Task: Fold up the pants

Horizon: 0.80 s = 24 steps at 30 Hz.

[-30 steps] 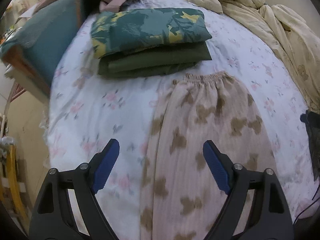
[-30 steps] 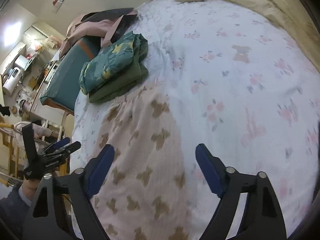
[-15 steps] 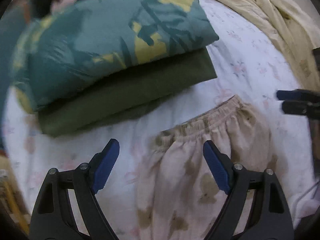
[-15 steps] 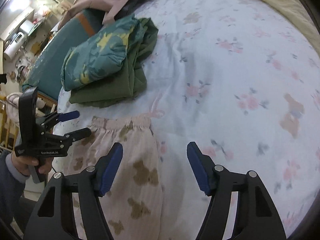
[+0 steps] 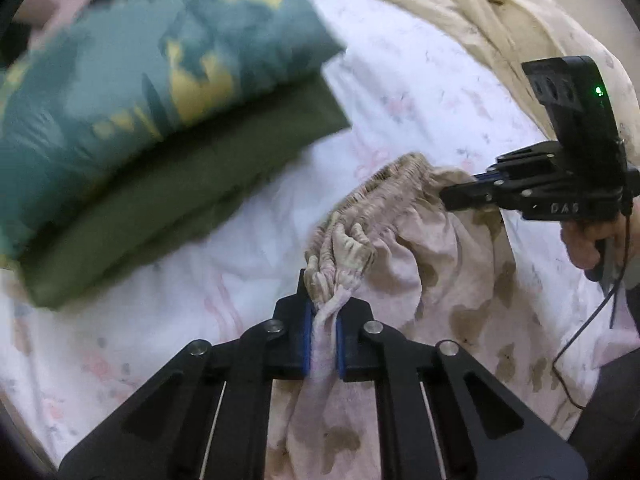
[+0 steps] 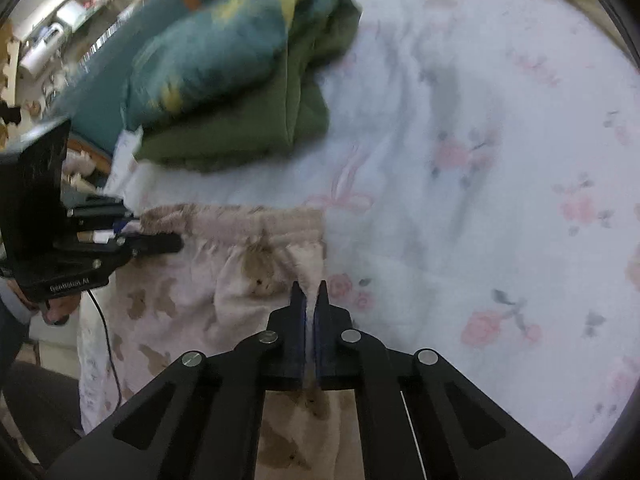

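Observation:
Pale pink pants (image 5: 452, 280) with brown bear prints lie on the flowered bed sheet (image 5: 420, 92), elastic waistband toward the far side. My left gripper (image 5: 322, 320) is shut on the bunched left end of the waistband. My right gripper (image 6: 309, 300) is shut on the right end of the waistband (image 6: 248, 220). In the left wrist view the right gripper (image 5: 472, 190) pinches the far waistband corner. In the right wrist view the left gripper (image 6: 160, 242) is at the other corner of the pants (image 6: 192, 304).
A folded stack, a teal and yellow patterned piece (image 5: 140, 60) on a dark green one (image 5: 192, 184), lies just beyond the waistband. A cream blanket (image 5: 500, 12) is heaped at the far right. A teal cushion (image 6: 92, 92) sits at the bed's left edge.
Both grippers moved down onto the waistband and shut on its two ends. The waistband is now bunched and lifted between them.

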Tool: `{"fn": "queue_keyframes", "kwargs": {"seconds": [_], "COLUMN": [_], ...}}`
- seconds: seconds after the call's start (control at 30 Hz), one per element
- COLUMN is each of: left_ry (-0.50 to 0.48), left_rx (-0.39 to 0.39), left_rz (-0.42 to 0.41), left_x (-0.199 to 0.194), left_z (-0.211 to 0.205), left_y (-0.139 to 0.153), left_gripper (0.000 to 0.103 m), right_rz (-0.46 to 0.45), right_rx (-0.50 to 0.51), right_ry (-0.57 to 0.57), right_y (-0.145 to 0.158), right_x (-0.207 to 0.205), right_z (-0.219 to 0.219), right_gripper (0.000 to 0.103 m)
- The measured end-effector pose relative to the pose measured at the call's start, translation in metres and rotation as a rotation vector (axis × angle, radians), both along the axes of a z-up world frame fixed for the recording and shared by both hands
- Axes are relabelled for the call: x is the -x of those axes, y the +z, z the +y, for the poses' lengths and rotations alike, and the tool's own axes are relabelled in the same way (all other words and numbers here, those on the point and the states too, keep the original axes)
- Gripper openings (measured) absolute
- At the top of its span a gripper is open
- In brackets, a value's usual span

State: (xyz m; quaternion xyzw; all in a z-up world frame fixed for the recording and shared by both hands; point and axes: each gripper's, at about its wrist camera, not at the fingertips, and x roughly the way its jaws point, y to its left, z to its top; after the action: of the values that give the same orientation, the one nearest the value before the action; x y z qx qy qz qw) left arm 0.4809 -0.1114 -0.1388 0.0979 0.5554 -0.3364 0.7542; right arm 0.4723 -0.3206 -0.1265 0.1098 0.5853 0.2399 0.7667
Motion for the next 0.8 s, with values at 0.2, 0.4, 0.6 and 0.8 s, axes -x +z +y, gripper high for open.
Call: {"fn": "queue_keyframes", "kwargs": {"seconds": [0.2,0.4,0.6,0.8], "left_ry": [-0.041,-0.107,-0.261,-0.401], "left_rx": [0.048,0.094,0.019,-0.009], "left_rz": [-0.168,-0.275,-0.374,-0.315], "left_x": [0.043,0.113,0.206,0.317], "left_z": [0.011,0.018,0.024,0.040], "left_y": [0.070,0.128,0.145,0.117], "left_gripper": [0.007,0.006,0.007,0.007], "right_rz": [-0.107,-0.216,-0.228,-0.155], "right_rx": [0.036,0.004,0.020,0.043], "right_ry": [0.039,0.005,0.071,0.138], "right_y": [0.059,0.118,0.142,0.114], "right_x": [0.044,0.109,0.195,0.300], "right_z": [-0.001,0.001,0.016,0.036], "right_gripper": [0.001,0.001,0.001,0.001]}}
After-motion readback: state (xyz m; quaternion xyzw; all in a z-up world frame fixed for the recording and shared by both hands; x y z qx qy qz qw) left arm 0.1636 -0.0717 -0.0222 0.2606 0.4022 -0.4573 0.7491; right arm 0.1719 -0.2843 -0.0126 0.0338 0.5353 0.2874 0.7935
